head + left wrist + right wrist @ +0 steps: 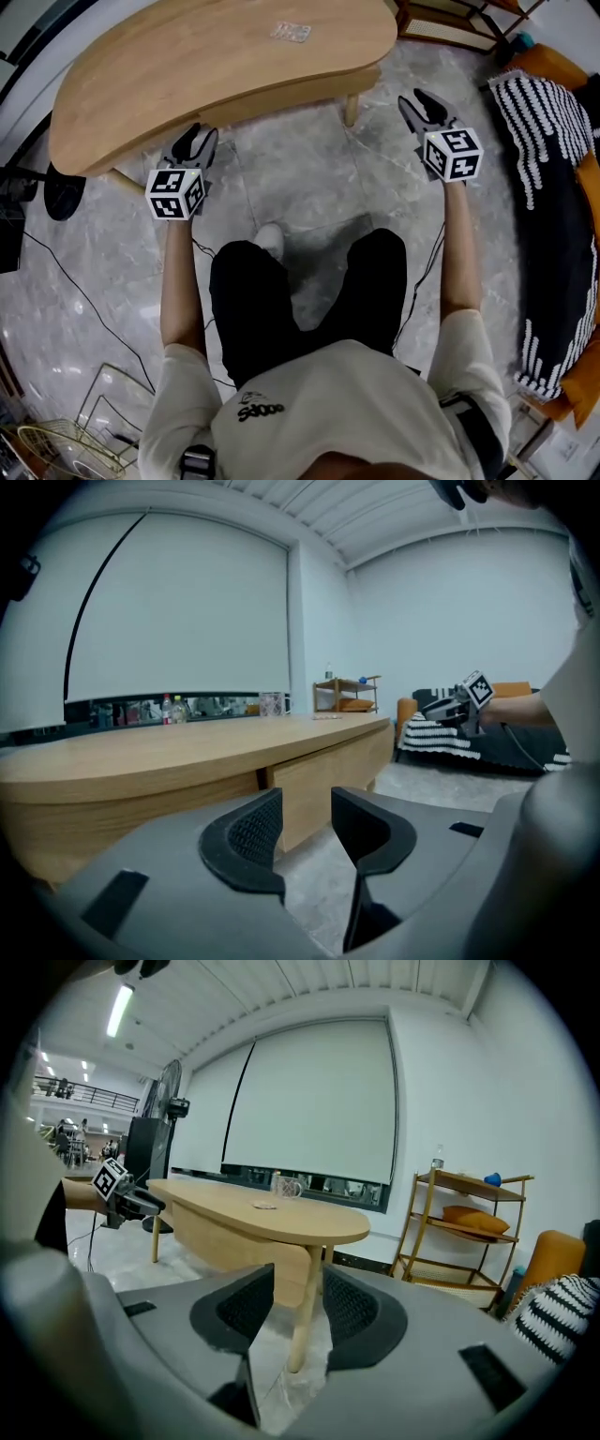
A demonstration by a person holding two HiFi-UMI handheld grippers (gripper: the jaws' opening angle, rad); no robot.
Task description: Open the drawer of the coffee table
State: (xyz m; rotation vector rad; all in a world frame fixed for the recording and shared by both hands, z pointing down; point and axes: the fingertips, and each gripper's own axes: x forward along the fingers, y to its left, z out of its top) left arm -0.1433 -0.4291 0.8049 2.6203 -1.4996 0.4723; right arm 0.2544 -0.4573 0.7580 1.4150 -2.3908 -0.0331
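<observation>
The light wooden coffee table (216, 56) fills the top of the head view. Its drawer front (323, 780) shows under the tabletop in the left gripper view, closed flush with the side panel. My left gripper (201, 133) hangs just in front of the table's near edge, jaws open and empty (307, 803), pointing at the drawer side. My right gripper (414, 97) is off the table's right end near a table leg (303, 1312); its jaws stand open (298, 1283) with nothing between them. Neither gripper touches the table.
A striped blanket (544, 141) lies on an orange sofa at the right. Cables (84, 291) run over the marble floor at left, beside a black fan base (64, 192) and a wire rack (84, 431). A wooden shelf (469, 1232) stands behind the table; a cup (286, 1186) sits on top.
</observation>
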